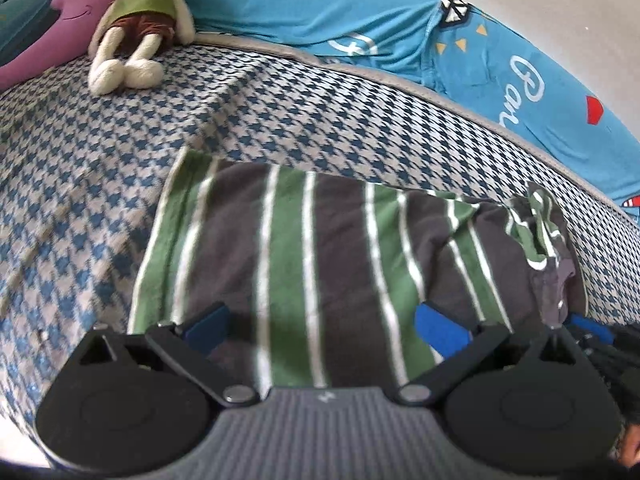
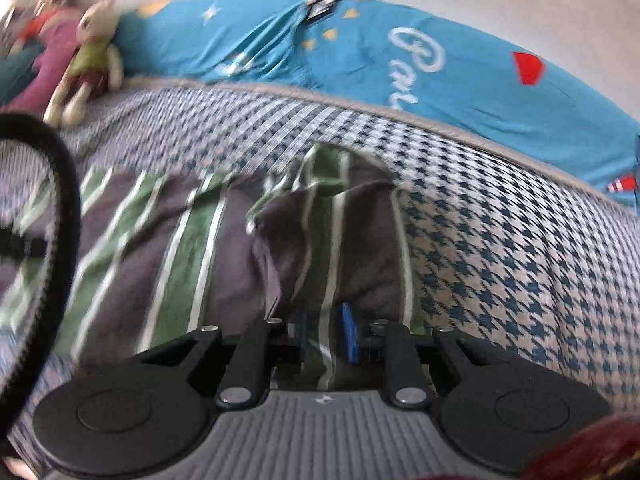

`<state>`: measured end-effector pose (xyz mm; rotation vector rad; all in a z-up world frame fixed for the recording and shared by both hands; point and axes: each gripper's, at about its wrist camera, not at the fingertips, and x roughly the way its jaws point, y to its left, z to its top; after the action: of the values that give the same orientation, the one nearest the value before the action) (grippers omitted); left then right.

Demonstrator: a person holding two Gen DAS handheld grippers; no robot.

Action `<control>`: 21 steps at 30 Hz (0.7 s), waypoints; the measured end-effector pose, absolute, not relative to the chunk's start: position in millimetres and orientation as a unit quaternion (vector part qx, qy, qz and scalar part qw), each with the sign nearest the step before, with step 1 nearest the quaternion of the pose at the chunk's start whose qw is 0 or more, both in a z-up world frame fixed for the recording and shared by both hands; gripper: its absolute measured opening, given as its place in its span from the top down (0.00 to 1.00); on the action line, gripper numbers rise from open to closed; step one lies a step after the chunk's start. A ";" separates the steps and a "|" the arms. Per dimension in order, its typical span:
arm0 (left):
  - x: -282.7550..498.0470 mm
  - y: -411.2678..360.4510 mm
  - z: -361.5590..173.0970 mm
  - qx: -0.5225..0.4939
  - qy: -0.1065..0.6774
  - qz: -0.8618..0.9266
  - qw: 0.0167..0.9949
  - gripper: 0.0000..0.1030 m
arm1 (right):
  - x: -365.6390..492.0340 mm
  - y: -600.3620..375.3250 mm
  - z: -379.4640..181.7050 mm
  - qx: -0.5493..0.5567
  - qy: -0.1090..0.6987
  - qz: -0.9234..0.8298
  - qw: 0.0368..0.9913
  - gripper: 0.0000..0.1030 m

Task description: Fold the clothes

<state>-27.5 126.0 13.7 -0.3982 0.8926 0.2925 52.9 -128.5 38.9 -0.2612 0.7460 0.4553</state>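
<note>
Nearest, the right tool [image 2: 326, 332] pinches a raised fold of the striped garment [image 2: 192, 240], its jaws drawn close on the cloth. The left tool [image 1: 324, 320] stands spread over the garment's flat middle, gripping nothing. The garment lies on the houndstooth bed cover [image 1: 80, 168], bunched at one end. The step in hand appears to be a fold; next, the pinched edge likely needs carrying across and laying flat. Beyond lie a blue printed quilt [image 1: 384, 20], a plush rabbit [image 1: 140, 24] and a pale wall.
</note>
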 end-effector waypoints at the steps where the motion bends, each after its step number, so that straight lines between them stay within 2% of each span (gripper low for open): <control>1: -30.2 127.4 14.3 -0.189 0.425 0.142 0.874 0.00 | 53.3 -132.4 43.4 -0.109 0.354 0.216 0.903 0.80; 9: -47.4 135.9 15.4 -0.195 0.417 0.158 0.874 0.00 | 59.7 -137.0 53.6 -0.038 0.329 0.232 0.915 0.80; 21: -50.1 141.9 19.2 -0.198 0.404 0.172 0.876 0.00 | 79.0 -98.7 30.7 -0.039 0.349 0.241 0.905 0.80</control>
<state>-50.1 141.9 19.2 -0.4123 0.8425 0.3599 79.0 -98.7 30.7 -0.0799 0.7206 0.4979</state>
